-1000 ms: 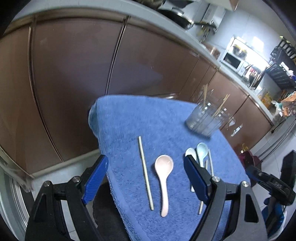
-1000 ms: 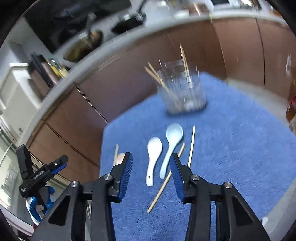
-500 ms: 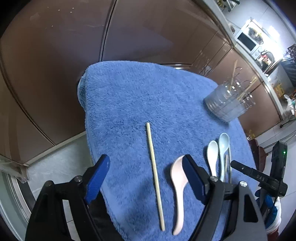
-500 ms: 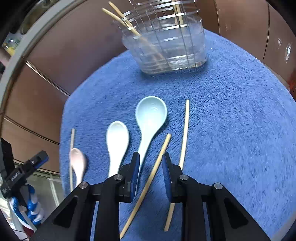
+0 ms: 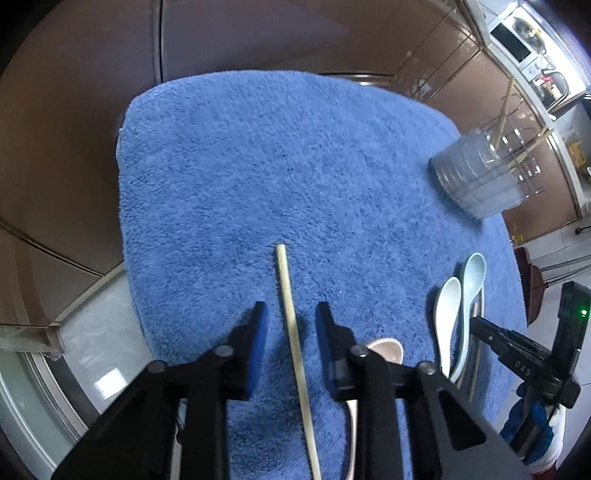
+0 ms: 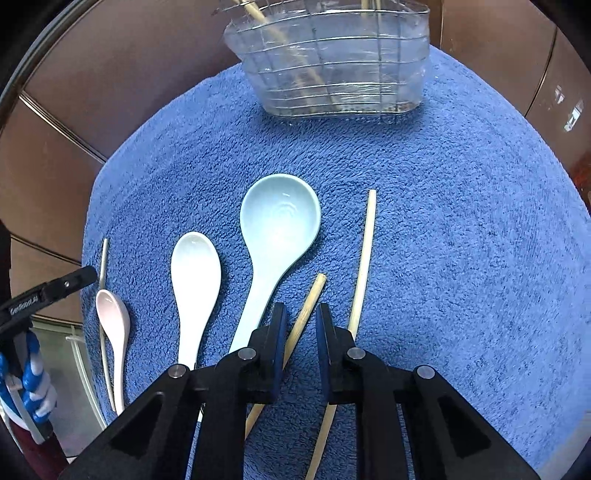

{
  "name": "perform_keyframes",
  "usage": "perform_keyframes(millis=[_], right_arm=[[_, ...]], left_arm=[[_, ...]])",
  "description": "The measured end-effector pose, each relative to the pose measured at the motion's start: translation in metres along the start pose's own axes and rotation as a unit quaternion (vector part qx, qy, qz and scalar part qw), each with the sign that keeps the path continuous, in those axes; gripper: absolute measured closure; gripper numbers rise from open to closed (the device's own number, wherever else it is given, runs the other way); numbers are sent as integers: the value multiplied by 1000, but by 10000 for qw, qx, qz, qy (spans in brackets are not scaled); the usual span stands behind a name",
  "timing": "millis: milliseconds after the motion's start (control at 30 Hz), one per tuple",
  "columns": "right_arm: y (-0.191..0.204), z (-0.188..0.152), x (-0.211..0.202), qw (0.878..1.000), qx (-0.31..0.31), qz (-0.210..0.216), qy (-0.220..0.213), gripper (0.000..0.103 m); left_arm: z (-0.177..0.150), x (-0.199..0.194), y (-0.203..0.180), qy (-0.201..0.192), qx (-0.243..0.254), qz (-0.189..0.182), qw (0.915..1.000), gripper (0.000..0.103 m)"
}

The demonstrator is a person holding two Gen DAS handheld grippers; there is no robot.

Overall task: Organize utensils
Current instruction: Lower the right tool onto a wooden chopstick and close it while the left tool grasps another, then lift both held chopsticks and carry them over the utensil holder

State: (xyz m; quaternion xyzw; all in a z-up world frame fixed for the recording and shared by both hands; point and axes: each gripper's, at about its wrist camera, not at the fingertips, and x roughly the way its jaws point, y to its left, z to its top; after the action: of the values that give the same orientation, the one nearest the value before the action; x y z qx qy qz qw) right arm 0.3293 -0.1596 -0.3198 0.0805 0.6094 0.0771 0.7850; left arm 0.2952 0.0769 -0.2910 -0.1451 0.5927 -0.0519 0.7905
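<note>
On a blue towel (image 5: 295, 166) lie chopsticks and spoons. My left gripper (image 5: 290, 314) is open, its jaws on either side of a pale chopstick (image 5: 286, 288). A pink spoon (image 5: 384, 349) lies just right of it. My right gripper (image 6: 300, 314) is open with a narrow gap, straddling a thicker chopstick (image 6: 310, 299). Another chopstick (image 6: 364, 258) lies just right of it, a light blue spoon (image 6: 277, 229) and a white spoon (image 6: 194, 266) to its left. A clear wire-framed utensil holder (image 6: 332, 62) with chopsticks stands at the towel's far edge.
Brown cabinet doors (image 5: 240, 33) stand behind the towel. The floor (image 5: 92, 350) shows past the towel's left edge. The pink spoon (image 6: 114, 325) and the left chopstick (image 6: 103, 295) lie at the towel's left edge in the right wrist view.
Both grippers have come down toward the towel and narrowed. The left one now straddles the lone chopstick; the right one straddles the thicker chopstick beside the blue spoon.
</note>
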Motion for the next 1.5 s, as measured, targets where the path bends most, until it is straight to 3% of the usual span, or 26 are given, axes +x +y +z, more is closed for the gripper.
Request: perform_keyframes(millis=[133,367,733,1100,1400,1500], right_arm=[[4,7,4,9999,-62,-80,78,88],[20,10,10,9995,-132,-280,71,91],[17,-1,-5,9991,196,186,-312,98],[24,-45,-72,9890,-78,768,-1260,98],[18,-96,-141,9708,-360,932,-2182,98],[17,-106,-162,9633,-442,953,-2470,98]], left_arm=[[5,15,-1,220,-141,130,9996,90],[3,15,-5,54,-123,426,9990,98],[-7,-8,1,-339,-306,190,9988,99],[-37,-71,-2,-1361,-168,-47,9905,99],[-73,-132,-36,-2389,268,-100,9706,99],[-82,-160,-52,-2762,469,-133,9599,99]])
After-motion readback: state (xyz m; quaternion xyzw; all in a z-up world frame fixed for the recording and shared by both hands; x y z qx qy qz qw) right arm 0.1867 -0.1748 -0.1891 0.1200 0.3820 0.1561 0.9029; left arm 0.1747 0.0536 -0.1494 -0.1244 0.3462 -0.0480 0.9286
